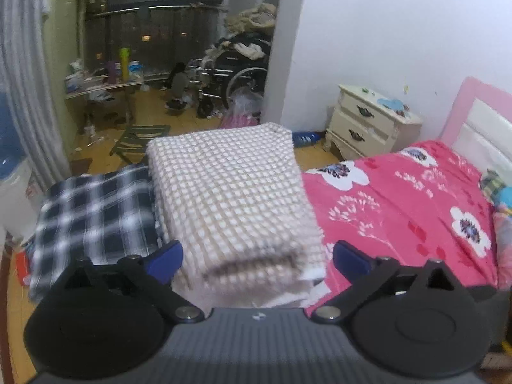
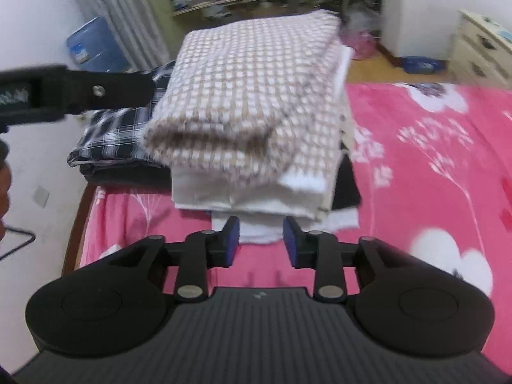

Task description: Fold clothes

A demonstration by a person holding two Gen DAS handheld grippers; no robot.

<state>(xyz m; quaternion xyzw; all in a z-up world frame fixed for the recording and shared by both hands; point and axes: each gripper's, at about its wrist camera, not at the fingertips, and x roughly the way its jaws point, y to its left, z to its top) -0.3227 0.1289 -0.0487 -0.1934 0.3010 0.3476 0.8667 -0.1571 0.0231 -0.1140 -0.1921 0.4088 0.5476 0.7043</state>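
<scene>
Right wrist view, my right gripper [image 2: 261, 240] fingers apart before the folded checked towel [image 2: 256, 96], left gripper [image 1: 256, 257] fingers spread around it, plaid shirt [image 1: 96, 211] beside it.

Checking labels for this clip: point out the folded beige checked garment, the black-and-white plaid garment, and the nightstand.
beige checked garment [image 1: 230, 185]: left wrist view, top face.
plaid garment [image 1: 96, 211]: left wrist view, top face.
nightstand [image 1: 364, 121]: left wrist view, drawer front.

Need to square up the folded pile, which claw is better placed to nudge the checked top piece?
Probably left: the left claw is open, straddling the beige checked garment.
</scene>
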